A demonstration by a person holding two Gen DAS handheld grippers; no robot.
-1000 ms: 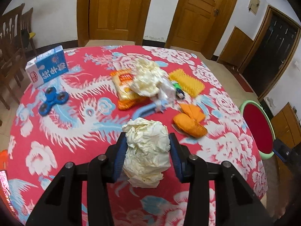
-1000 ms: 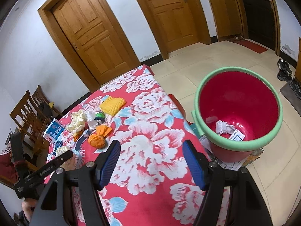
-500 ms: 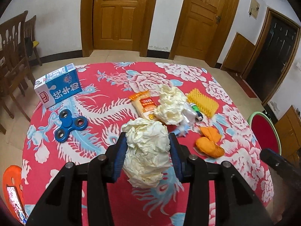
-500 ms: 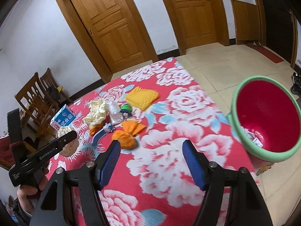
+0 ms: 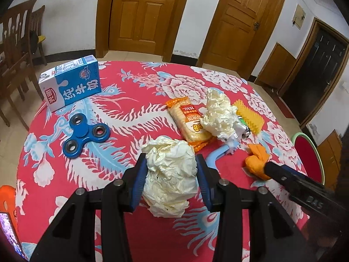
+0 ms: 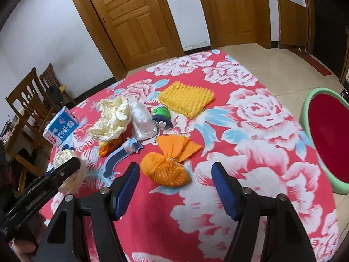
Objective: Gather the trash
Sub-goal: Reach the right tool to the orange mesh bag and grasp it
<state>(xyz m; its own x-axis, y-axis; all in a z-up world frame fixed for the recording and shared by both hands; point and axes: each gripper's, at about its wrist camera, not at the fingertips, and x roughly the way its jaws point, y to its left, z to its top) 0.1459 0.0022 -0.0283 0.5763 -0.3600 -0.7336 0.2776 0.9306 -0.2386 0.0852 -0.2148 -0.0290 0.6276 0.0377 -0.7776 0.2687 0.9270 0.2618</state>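
Left gripper (image 5: pixel 171 182) clamped on a crumpled paper ball (image 5: pixel 171 170) above the table (image 5: pixel 135 100); right gripper (image 6: pixel 174 187), fingers apart, faces an orange pouch (image 6: pixel 168 166); grip its knot, then carry both to the bin (image 6: pixel 322 135).

home dining room; wooden doors (image 5: pixel 142 15); floral-clothed table (image 5: pixel 135 100); chairs (image 5: pixel 17 50)

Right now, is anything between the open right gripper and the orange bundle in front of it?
Nothing visible. The right gripper is open, and the orange bundle lies on the tablecloth just ahead of its fingertips. The blue plastic piece sits off to the side, outside that gap.
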